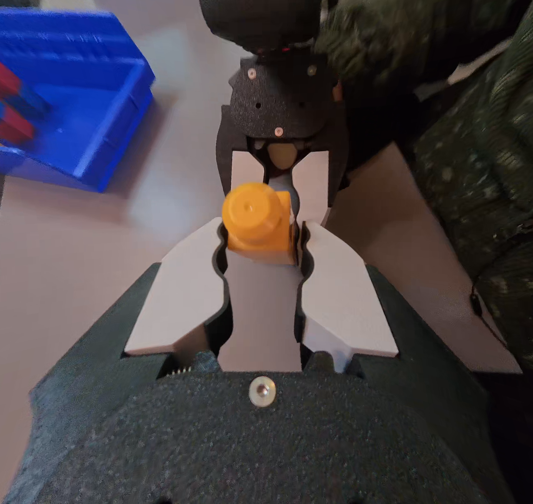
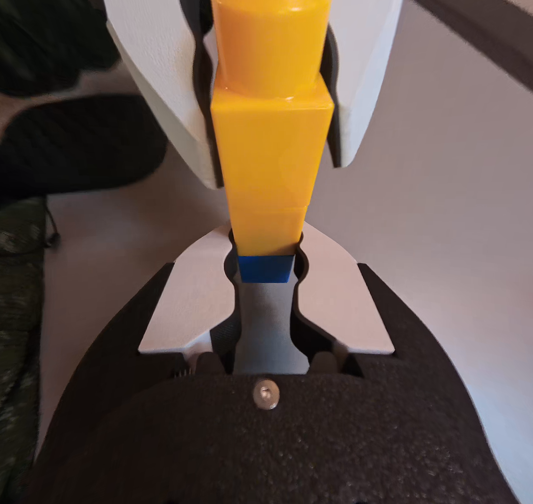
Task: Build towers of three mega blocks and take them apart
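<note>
Right gripper [image 2: 266, 255] jaws clamp the blue block [image 2: 264, 269]; left gripper [image 1: 264, 234] jaws pinch the top orange block [image 1: 259, 224]. Crooked pull could pop both orange ones off.

both wrist cams close-up, facing each other, sharing orange block stack [image 2: 271, 132], left cam prob. angled down

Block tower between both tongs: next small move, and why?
Probably pull the left tongs straight away from the right tongs. Left grips the top orange block, right grips the lower orange block and blue block; all three look joined.
</note>
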